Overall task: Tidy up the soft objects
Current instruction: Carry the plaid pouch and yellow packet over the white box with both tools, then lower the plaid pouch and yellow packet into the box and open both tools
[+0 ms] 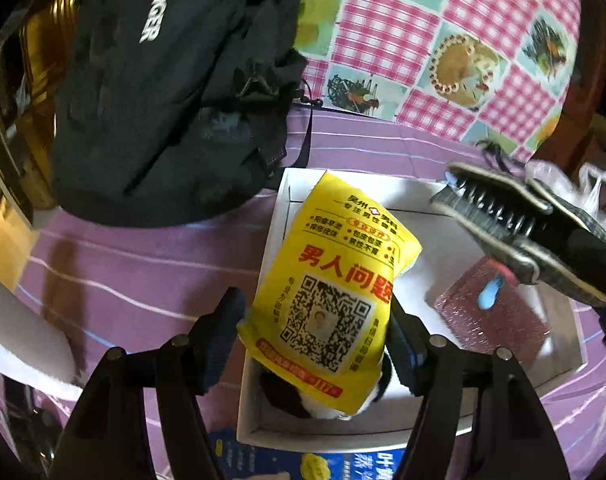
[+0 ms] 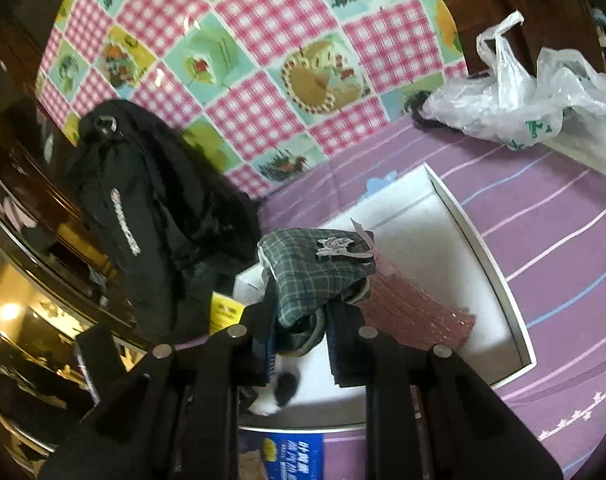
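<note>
A white open box [image 1: 281, 216] lies on the purple striped cloth; it also shows in the right wrist view [image 2: 499, 276]. My left gripper [image 1: 315, 340] is shut on a yellow tissue pack with a QR code [image 1: 335, 288] and holds it over the box's left part. Under it lies a black-and-white plush [image 1: 287, 394]. My right gripper [image 2: 303, 328] is shut on a green plaid cloth piece with a grey patch [image 2: 315, 276], held above the box; from the left wrist view this cloth [image 1: 543, 220] is at the right. A pink sparkly sponge [image 1: 491, 316] rests in the box.
A black backpack [image 1: 163, 92] stands left of the box against a pink checked wall cloth [image 1: 403, 40]. White plastic bags [image 2: 535, 96] lie at the far right. A blue packet [image 2: 279, 456] lies at the box's near edge. Dark wooden furniture [image 2: 23, 240] borders the left.
</note>
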A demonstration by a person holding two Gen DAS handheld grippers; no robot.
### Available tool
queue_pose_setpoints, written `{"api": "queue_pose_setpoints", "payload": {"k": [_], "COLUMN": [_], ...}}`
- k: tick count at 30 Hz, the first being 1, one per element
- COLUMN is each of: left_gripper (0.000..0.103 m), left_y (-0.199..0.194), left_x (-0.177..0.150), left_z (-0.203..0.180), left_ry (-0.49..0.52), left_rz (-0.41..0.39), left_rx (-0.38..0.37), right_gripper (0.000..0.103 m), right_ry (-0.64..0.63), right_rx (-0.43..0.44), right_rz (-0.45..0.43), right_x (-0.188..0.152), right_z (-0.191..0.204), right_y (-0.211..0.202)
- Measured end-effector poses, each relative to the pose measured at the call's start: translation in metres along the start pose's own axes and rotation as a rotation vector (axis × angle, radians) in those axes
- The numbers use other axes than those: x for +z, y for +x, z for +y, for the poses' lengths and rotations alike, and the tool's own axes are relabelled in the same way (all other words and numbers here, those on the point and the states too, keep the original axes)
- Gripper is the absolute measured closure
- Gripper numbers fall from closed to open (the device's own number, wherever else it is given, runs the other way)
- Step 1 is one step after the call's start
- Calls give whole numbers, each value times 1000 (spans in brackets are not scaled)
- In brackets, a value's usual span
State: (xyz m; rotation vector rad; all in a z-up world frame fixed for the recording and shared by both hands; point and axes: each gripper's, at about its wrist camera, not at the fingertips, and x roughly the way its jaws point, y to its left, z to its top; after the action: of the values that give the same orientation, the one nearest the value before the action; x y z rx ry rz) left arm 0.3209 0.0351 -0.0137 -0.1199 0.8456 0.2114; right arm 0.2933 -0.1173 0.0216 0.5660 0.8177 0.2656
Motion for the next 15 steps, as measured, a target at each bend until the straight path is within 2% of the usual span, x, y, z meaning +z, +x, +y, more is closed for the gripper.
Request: {"api": "queue_pose_setpoints", "payload": {"k": [5,12,15], "left_gripper": [33,30,24], "left_y": [1,-1,-1], "left_x": [-3,1,0], "left_z": [-10,2,3], "left_ry": [39,-7,-7], "left_rz": [-32,-64,-65], "left_rx": [33,-72,-113], "right_gripper": [81,81,81], "right_ry": [20,22,23], "right_rx": [-30,-48,-47], "right_rz": [68,61,62], "right_x": [-3,1,1], "right_z": [-7,-6,-7], "right_y": [11,5,4]}}
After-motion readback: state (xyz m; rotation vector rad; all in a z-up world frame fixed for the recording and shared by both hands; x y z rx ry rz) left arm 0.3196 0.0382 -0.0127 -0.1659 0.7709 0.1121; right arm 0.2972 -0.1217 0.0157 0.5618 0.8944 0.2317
